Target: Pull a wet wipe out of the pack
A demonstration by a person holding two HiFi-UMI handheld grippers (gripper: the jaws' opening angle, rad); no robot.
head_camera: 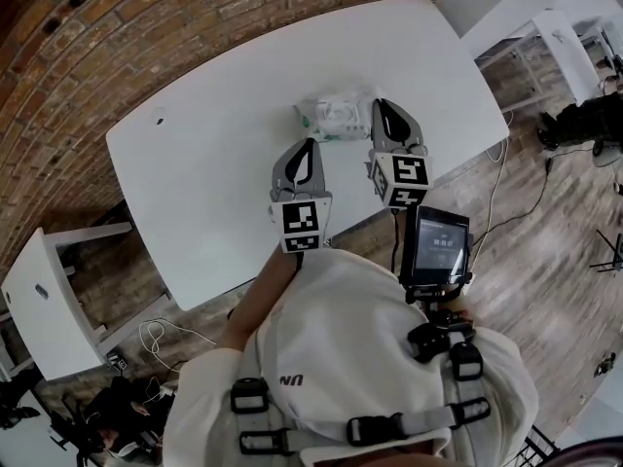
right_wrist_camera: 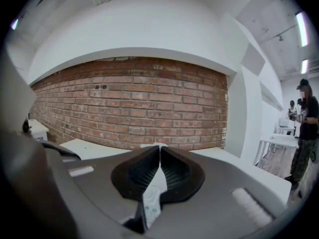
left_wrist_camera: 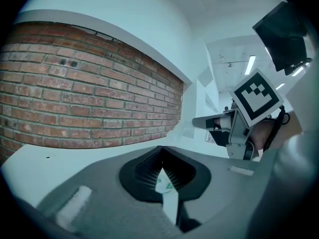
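Note:
The wet wipe pack (head_camera: 334, 115), white with green print, is at the far right of the white table (head_camera: 204, 163), between my two grippers. My left gripper (head_camera: 311, 146) reaches its near left edge; in the left gripper view its jaws (left_wrist_camera: 160, 152) are shut on a white and green edge of the pack (left_wrist_camera: 167, 184). My right gripper (head_camera: 383, 107) is at the pack's right side, raised. Its jaws (right_wrist_camera: 159, 152) are shut on a thin white flap with green dots (right_wrist_camera: 152, 199), part of the pack. Most of the pack is hidden in both gripper views.
A brick wall (head_camera: 146, 27) runs along the table's far side. A small white stand (head_camera: 44, 305) is at the left, another white table (head_camera: 545, 37) at the upper right. A screen (head_camera: 435, 246) hangs on the person's chest. Cables (head_camera: 161, 337) lie on the wooden floor.

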